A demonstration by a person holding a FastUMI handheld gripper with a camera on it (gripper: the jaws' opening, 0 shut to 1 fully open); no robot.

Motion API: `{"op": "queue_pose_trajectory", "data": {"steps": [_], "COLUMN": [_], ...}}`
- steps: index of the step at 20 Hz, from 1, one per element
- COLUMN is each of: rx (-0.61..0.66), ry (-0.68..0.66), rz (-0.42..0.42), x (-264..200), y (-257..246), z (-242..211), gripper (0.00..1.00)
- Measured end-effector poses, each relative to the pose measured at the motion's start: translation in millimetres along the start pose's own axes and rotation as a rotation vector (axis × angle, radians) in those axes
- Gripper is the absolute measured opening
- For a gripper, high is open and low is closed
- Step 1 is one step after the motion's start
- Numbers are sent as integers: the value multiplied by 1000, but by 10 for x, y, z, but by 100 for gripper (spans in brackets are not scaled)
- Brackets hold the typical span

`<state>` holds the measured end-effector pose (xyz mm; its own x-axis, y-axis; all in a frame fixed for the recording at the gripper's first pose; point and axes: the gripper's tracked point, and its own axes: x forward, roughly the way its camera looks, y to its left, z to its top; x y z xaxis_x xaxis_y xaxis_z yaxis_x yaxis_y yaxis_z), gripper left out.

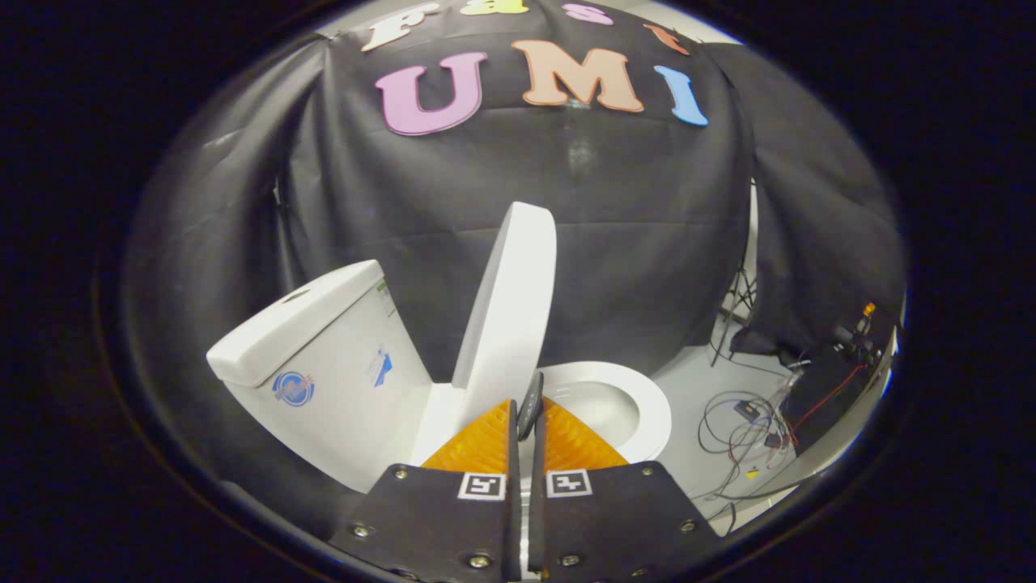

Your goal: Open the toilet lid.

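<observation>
Now the toilet lid (511,304) stands raised, nearly upright, just ahead of the gripper (528,417), whose fingers are drawn close with only a narrow gap, a dark edge showing between the tips, the seat (647,405) beyond and the tank (324,356) alongside.

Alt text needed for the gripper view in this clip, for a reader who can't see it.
A white toilet's lid stands raised, nearly upright, with the seat and bowl exposed beside it. The tool is nearly closed, its fingers just short of the lid's lower edge, a thin dark piece between their tips. The tank sits beyond the lid; cables lie on the floor.
</observation>
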<state>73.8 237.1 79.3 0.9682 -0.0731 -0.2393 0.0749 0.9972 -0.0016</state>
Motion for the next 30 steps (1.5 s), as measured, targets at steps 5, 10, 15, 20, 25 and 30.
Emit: {"op": "queue_pose_trajectory", "data": {"steps": [5,10,15,20,25,30], "rx": [49,4,-45,-136,-188,-211], "ry": [1,-17,-42,-85,-99,-67], "rz": [14,35,45,53,78,116], "x": [-48,-98,-148,-213,-245,-238], "y": [156,315,512,725,916,1069], "z": [58,87,103,93,28,-120], "gripper": [4,4,4,4,4,4]}}
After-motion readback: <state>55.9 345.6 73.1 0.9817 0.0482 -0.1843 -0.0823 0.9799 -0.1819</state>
